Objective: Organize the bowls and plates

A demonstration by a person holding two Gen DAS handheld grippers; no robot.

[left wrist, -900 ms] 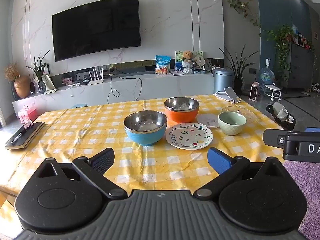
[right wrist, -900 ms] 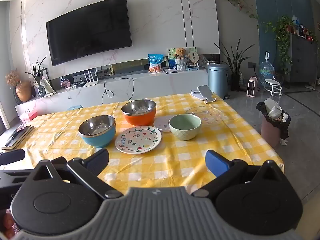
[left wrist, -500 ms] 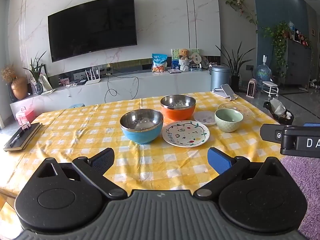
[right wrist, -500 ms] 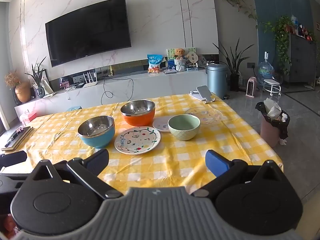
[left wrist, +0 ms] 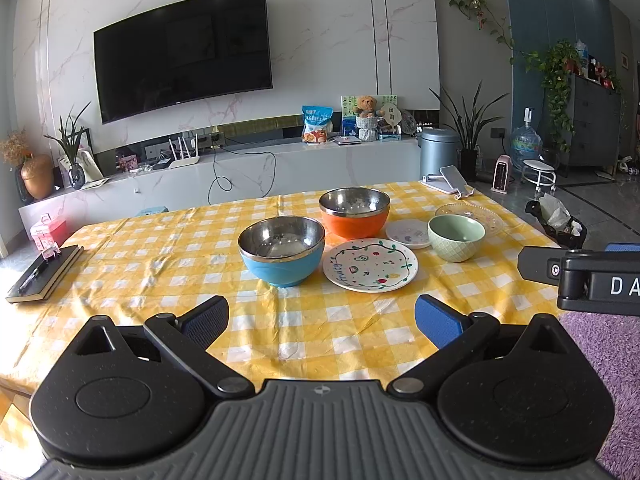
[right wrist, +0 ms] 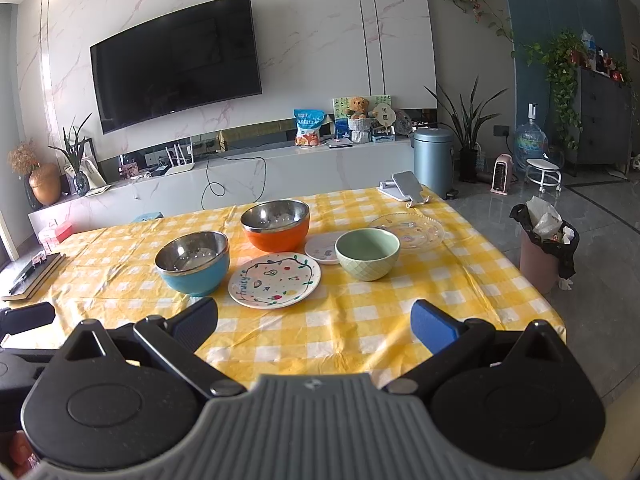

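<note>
Checked worktop (left wrist: 168, 256): notebook (left wrist: 44, 274) far left, phone stand (left wrist: 450, 184) behind dishes; left tool (left wrist: 322, 316), right tool (right wrist: 314, 320) spread, empty.

Wall-mounted TV (left wrist: 182, 52) on white marble wall; low marble console (left wrist: 224, 176) just below it w/ router, snack bag, teddy bear. Right of TV: blue-grey bin (left wrist: 438, 152), snake plant, teal wall w/ trailing ivy. Grey tile floor, purple rug nearest. Bright daylight.
</note>
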